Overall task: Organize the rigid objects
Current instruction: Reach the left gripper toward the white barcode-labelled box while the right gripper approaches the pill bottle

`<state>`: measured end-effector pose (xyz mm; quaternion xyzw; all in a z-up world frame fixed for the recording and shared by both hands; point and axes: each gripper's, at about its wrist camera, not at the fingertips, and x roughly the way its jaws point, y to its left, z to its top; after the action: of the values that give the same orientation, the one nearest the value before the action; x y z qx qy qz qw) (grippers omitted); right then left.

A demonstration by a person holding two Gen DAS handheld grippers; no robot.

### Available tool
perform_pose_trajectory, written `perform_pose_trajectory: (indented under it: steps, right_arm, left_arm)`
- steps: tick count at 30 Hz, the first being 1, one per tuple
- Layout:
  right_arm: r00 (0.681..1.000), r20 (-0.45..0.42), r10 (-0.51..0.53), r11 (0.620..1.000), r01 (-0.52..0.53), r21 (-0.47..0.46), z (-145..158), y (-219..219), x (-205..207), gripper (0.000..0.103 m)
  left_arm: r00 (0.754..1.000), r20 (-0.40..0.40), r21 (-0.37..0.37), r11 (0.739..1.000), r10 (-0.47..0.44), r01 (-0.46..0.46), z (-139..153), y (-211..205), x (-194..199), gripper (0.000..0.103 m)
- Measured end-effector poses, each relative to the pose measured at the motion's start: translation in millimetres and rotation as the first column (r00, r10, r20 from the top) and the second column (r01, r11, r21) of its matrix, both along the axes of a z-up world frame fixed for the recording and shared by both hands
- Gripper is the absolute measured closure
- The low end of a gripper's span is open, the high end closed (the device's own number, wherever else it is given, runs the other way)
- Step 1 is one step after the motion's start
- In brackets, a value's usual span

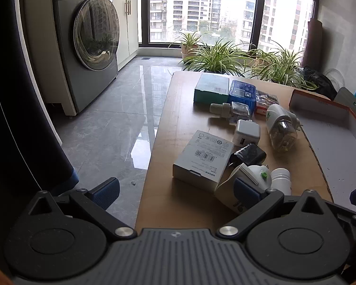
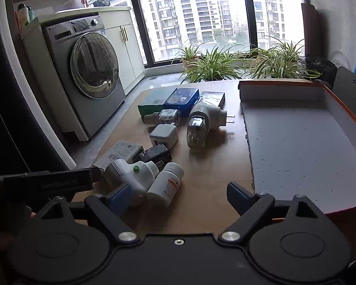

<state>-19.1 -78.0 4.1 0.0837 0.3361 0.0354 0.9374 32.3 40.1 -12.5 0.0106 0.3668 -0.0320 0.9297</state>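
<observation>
Small rigid objects lie on the wooden table (image 2: 208, 147): a white pill bottle (image 2: 165, 183), a white plug-in device with a green dot (image 2: 130, 173), a black charger (image 2: 157, 154), a white charger (image 2: 164, 135), a white box (image 1: 203, 158), a clear bottle with a white plug top (image 2: 198, 124), a small clear bottle (image 2: 165, 116), a teal box (image 1: 211, 88) and a blue box (image 2: 182, 98). My right gripper (image 2: 180, 197) is open and empty, just before the pill bottle. My left gripper (image 1: 176, 190) is open and empty, at the table's near left edge. The left gripper's body (image 2: 47, 185) shows in the right wrist view.
An open orange-edged box lid with a grey inside (image 2: 303, 147) lies on the right of the table. A washing machine (image 1: 92, 40) stands at the left on the tiled floor. Potted plants (image 2: 225, 66) line the window behind the table.
</observation>
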Motion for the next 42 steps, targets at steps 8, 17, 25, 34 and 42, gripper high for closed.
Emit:
perform_pose_trajectory:
  steps: [8,17,25,34,42]
  right_arm:
    - [1.0,-0.002,0.005,1.0,-0.005,-0.005,-2,4,2,0.001]
    - [1.0,-0.013,-0.001,1.0,0.0,-0.007,-6,3,6,0.001]
    - [1.0,-0.015,-0.004,1.0,0.004,-0.004,-8,1,7,0.001]
    - [1.0,-0.023,-0.007,1.0,0.007,0.0,-12,-3,10,0.001]
    - [1.0,-0.023,-0.008,1.0,0.008,0.001,-13,-3,11,0.001]
  left_arm:
    - [1.0,-0.008,-0.01,1.0,0.0,0.0,-5,7,3,0.0]
    - [1.0,-0.021,-0.014,1.0,0.005,-0.005,-9,12,9,0.0]
    - [1.0,-0.029,-0.022,1.0,-0.01,0.009,-11,13,11,0.0]
    - [0.999,-0.026,-0.027,0.999,-0.021,0.02,-10,10,13,0.0]
    - [0.999,-0.036,-0.031,0.999,-0.036,0.035,-12,11,20,0.0]
